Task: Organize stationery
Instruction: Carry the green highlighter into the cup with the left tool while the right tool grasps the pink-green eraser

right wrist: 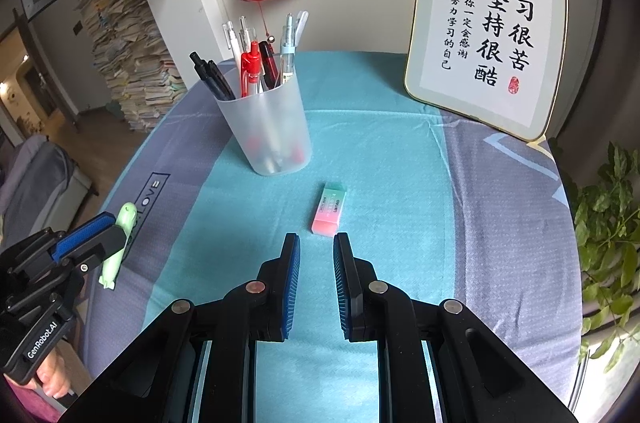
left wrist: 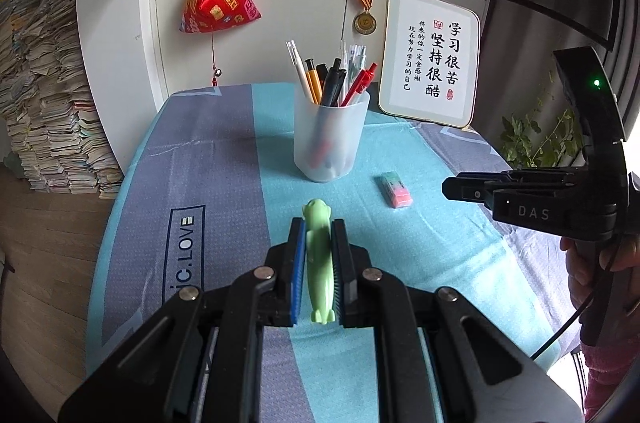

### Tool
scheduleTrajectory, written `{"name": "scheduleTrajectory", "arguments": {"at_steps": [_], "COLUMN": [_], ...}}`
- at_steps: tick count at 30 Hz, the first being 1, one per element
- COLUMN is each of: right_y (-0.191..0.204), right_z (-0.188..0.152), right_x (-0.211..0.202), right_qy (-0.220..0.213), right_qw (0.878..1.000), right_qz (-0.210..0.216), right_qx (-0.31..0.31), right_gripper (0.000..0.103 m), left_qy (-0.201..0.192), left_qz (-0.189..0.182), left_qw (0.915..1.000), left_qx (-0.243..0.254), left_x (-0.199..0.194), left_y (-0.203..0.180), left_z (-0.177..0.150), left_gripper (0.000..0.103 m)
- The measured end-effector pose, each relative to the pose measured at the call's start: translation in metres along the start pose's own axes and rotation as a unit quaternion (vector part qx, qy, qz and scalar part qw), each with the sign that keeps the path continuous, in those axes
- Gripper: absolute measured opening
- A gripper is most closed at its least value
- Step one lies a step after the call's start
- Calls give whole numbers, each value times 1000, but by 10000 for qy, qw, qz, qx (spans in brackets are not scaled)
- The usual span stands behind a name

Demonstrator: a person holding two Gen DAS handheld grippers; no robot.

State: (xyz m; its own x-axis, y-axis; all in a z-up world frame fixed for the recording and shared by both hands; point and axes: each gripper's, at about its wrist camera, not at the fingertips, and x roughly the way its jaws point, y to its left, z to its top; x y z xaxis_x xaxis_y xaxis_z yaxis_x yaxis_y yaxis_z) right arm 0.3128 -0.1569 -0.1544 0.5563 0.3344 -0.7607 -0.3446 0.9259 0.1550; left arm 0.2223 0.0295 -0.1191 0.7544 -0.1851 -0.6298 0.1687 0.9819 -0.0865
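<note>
Left gripper clamping pale green animal-shaped pen, right gripper parted, pink-green eraser

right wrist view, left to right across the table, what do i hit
left claw holding the green pen → pen cup → eraser → framed sign → plant

My left tongs are matt black plastic with ribbed blue rubbery pads and dull metal pivot pins, pinching a smooth, pale green plastic pen. The surface wears woven cloth. The pen cup is frosted translucent plastic; the eraser sits in a printed sleeve with a slight sheen.
</note>
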Motion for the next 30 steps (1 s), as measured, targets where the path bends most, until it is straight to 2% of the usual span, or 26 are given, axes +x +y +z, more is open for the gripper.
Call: {"name": "scheduleTrajectory", "arguments": {"at_steps": [17,30], "right_y": [-2,-5], "right_z": [1,4], "right_x": [10,21], "right_qy": [85,166], "right_qw": [10000,9998], "right_qz": [27,28], "right_qx": [23,65], "right_gripper": [16,16], "left_qy": [-292,-878], "left_qz": [50,-290], "left_qw": [9995,9957], "left_qx": [78,-14], "left_x": [2,21], "left_y": [9,15], "left_z": [27,108], "left_gripper": [11,11]}}
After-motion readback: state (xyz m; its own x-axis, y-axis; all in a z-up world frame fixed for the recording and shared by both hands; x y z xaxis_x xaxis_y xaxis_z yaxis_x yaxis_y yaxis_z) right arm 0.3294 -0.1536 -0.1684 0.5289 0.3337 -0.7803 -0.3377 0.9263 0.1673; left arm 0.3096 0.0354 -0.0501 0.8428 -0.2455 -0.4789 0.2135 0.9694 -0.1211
